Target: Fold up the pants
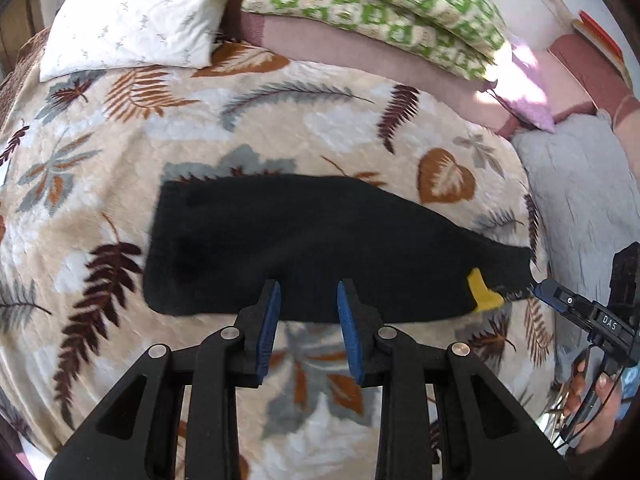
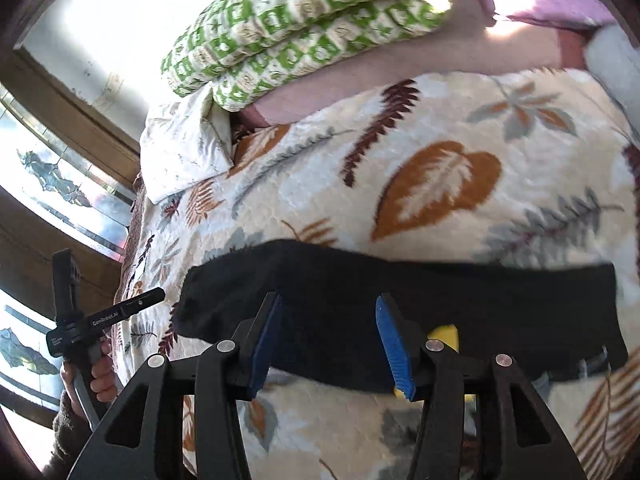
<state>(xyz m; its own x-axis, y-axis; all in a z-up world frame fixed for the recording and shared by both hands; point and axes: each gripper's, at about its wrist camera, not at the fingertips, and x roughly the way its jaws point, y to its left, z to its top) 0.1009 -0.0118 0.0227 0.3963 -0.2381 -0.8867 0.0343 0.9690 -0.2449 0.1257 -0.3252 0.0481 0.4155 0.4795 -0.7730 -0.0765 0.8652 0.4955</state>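
Looking past the left gripper (image 1: 308, 304), spread and holding nothing, black pants (image 1: 304, 240) lie flat on the leaf blanket (image 1: 320, 128); the right gripper (image 2: 326, 332), likewise spread, should probably pinch the near hem squarely, edges aligned.

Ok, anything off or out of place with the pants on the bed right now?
The black pants lie flat on the leaf-print blanket. One oddity: a yellow tag pokes out at the near edge of their narrow end. Both the left gripper and right gripper are open, holding nothing.
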